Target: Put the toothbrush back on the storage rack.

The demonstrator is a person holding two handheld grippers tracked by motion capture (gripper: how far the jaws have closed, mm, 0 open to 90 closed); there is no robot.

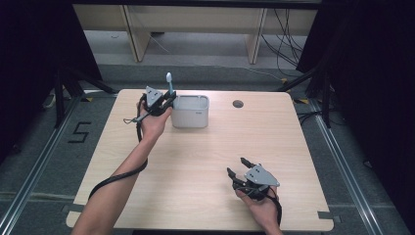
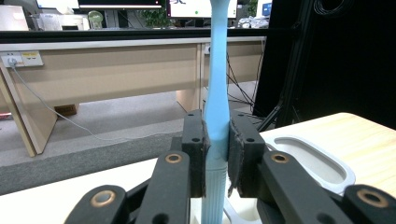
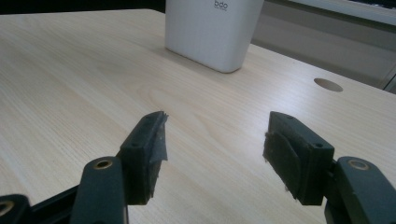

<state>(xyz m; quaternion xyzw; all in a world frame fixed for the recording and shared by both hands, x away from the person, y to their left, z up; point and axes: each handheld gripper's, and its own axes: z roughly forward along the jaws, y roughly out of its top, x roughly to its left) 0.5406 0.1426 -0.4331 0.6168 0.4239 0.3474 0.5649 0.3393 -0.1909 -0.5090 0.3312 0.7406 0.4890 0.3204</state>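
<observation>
Left gripper view: your left gripper (image 2: 216, 154) is clamping an upright light-blue plastic toothbrush (image 2: 217, 100) just beside the white rounded plastic holder (image 1: 190, 111). Your right gripper (image 3: 212, 156) is sitting open and empty, well apart from it.

Your left gripper (image 1: 169, 100) sits just beside the left wall of the white bin (image 1: 191, 117), jaws clamped flat on the blue handle (image 2: 216, 112), which stands upright between the pads. Left forearm reaches diagonally toward the bin. Your right gripper (image 1: 237, 169) is well apart from the bin, on the near side, jaws spread wide, nothing between them, pointed roughly at the bin.
</observation>
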